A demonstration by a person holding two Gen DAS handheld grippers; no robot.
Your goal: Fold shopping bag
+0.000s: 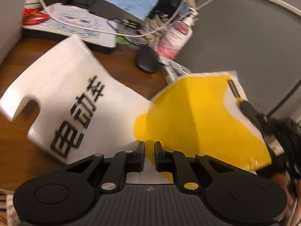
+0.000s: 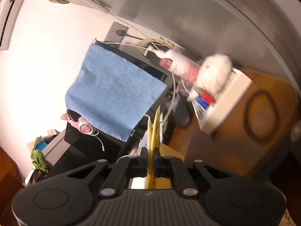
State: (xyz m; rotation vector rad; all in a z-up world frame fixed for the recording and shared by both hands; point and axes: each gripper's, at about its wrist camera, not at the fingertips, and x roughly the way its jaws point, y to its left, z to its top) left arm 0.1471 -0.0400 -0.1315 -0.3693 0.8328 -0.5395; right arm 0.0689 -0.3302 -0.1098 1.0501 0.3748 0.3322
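Two grippers on one shopping bag, fold in progress.

Left gripper (image 1: 149,146): jaws narrow, set at the near edge of the shopping bag (image 1: 90,101); whether they pinch the sheet cannot be told from the left wrist view. The bag lies flat on the bench (image 1: 11,131) in the centre and left of the frame, its long axis running from the jaws toward the upper left, handle cut-out at far left. Its yellow panel (image 1: 197,116) is lifted at right of centre. Right gripper (image 2: 150,156): jaws closed on that yellow edge, seen edge-on and upright at lower centre of the right wrist view. Judgement: the right hand is the nearer one to the raised flap; the coming move carries it leftward across the printed half.
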